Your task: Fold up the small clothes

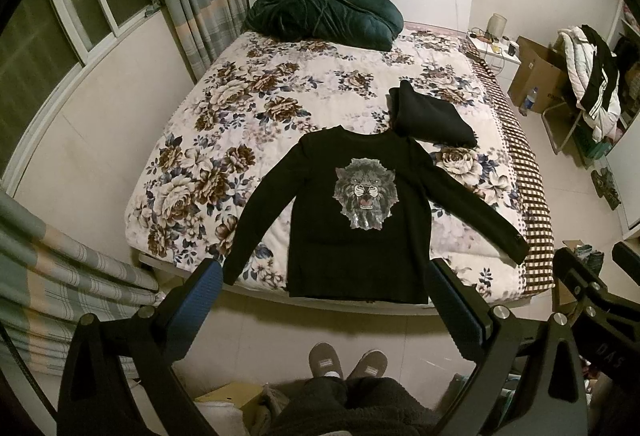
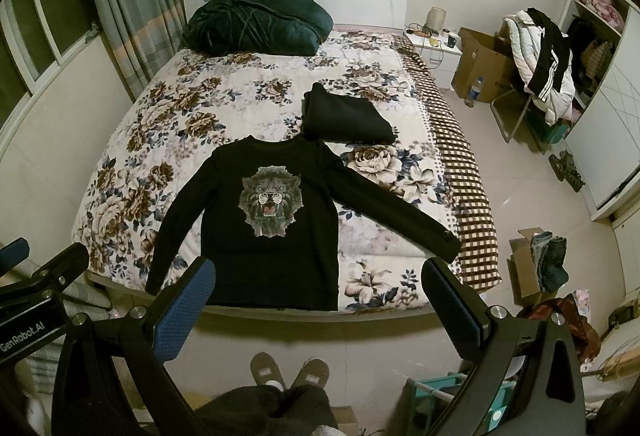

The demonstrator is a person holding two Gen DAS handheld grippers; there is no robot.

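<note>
A black long-sleeved shirt with a lion print lies flat, face up, on the near end of the bed, both sleeves spread outward, hem at the bed's foot edge. A folded black garment lies just beyond its right shoulder. My left gripper is open and empty, held above the floor in front of the bed's foot. My right gripper is open and empty, at the same height, to the right of the left one.
The bed has a floral quilt and a dark green duvet bundled at the headboard. Curtain and window wall at left. Nightstand, cardboard boxes, a chair with jackets and floor clutter at right. The person's slippered feet are below.
</note>
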